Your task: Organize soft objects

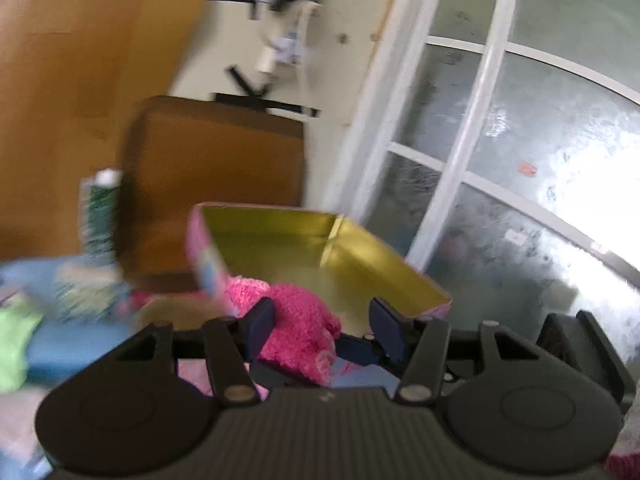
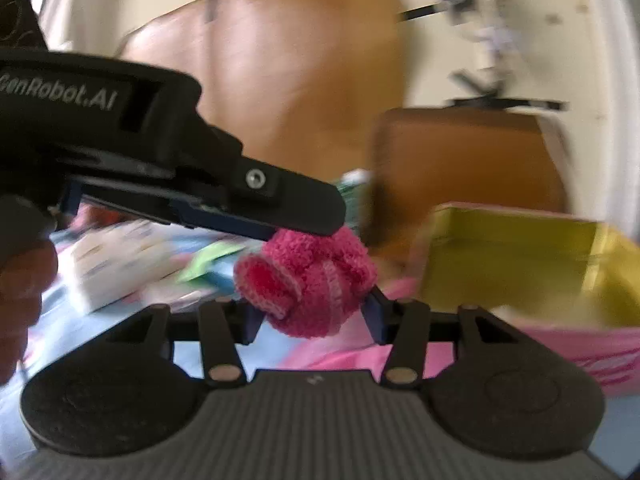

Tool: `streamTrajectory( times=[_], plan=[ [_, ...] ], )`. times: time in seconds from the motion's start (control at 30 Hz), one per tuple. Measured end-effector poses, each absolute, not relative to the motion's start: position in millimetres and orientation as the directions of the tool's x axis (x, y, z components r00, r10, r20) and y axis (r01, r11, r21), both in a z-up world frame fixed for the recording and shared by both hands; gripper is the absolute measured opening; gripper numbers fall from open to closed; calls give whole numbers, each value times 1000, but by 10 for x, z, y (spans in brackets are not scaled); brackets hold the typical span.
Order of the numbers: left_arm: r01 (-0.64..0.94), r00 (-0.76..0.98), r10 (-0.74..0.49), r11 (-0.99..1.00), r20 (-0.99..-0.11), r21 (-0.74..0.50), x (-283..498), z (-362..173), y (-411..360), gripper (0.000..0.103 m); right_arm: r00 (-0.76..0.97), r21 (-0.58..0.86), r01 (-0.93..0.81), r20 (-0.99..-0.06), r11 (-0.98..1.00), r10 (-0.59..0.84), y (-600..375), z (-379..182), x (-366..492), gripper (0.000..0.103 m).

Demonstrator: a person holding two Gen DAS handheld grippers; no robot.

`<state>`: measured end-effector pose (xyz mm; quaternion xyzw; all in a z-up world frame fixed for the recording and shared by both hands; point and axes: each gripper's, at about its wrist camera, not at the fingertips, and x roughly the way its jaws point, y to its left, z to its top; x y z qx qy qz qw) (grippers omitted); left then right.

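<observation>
The open gold-lined tin box (image 2: 520, 264) serves as the landmark. In the right wrist view, the fuzzy pink knitted bundle (image 2: 308, 284) hangs to the left of the box, between the right gripper (image 2: 316, 312) fingers and under the tip of the left gripper (image 2: 280, 216), which reaches in from the left. Behind the box stands a brown wooden board (image 2: 464, 160). Left of the box, beyond the bundle, a white carton (image 2: 116, 264) lies on the blue sheet (image 2: 72, 324). In the left wrist view, a frosted window (image 1: 520, 160) stands right of the box.
</observation>
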<state>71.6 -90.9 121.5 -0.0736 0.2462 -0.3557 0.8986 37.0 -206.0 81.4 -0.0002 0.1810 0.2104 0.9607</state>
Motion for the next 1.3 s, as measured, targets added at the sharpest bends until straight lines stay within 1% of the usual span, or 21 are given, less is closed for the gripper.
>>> streamTrajectory(
  times=[0.03,0.07,0.13,0.2,0.23,0.27,0.3,0.4,0.47,0.53,0.6,0.67,0.7,0.77,0.83,0.97,1.13,1.2,1.23,1.27,1.3],
  plan=[
    [609,616,-681,730,-395,-310,809,1228,-1036,57,862,74,-374,-340,924,376,-2181,844,432,53],
    [605,616,-675,736,-406,-304,876,1224,-1151,65,874,72,-346,-337,935,349,-2292,862,505,53],
    [567,651,-626,777,-429,-274,986,1195,-1308,69,890,67,-285,-351,956,289,-2453,847,699,55],
    [541,651,-605,794,-459,-279,1014,1137,-1322,69,906,49,-192,-375,980,196,-2604,799,885,62],
    [540,639,-615,787,-463,-300,984,1100,-1270,72,905,38,-146,-399,989,149,-2663,761,979,76],
    [542,634,-621,782,-460,-308,944,1076,-1212,76,902,33,-107,-416,994,111,-2734,728,1036,83],
    [542,641,-617,785,-456,-301,878,1047,-1135,78,906,40,-82,-413,996,91,-2785,698,1038,83],
    [529,674,-585,809,-451,-259,633,958,-809,80,913,117,-63,-395,991,105,-2918,668,969,83],
    [506,690,-567,822,-450,-261,471,899,-507,80,924,155,-71,-362,985,124,-2912,682,856,83],
    [471,713,-536,844,-451,-258,312,818,-207,80,937,160,-102,-316,982,148,-2786,723,675,83],
    [403,755,-467,884,-460,-235,126,699,158,80,942,154,-158,-271,975,196,-2640,769,568,80],
    [325,781,-399,917,-480,-232,-9,595,473,80,927,143,-245,-255,959,275,-2436,798,476,65],
    [290,790,-369,928,-489,-233,-55,545,608,79,912,137,-289,-263,947,316,-2314,817,444,62],
    [209,809,-296,952,-507,-223,-128,433,893,78,863,123,-392,-295,912,411,-2054,793,399,49],
    [124,818,-225,968,-529,-220,-166,328,1128,78,803,113,-480,-344,870,487,-1772,744,387,41],
    [40,819,-196,957,-539,-286,-190,179,1468,78,701,115,-579,-435,807,565,-1264,592,435,41],
    [48,830,-230,938,-509,-345,-190,145,1568,78,640,84,-637,-497,766,587,-818,534,524,42],
    [62,831,-244,934,-500,-352,-198,138,1573,78,633,75,-642,-509,763,583,-701,530,570,50],
    [69,833,-251,931,-493,-358,-198,132,1578,78,640,65,-636,-512,769,572,-660,525,583,61],
    [71,836,-256,928,-485,-366,-204,125,1581,78,646,70,-622,-517,780,561,-633,525,643,67],
    [70,838,-258,925,-481,-375,-218,117,1599,78,641,98,-610,-523,786,562,-640,521,680,67]
  ],
)
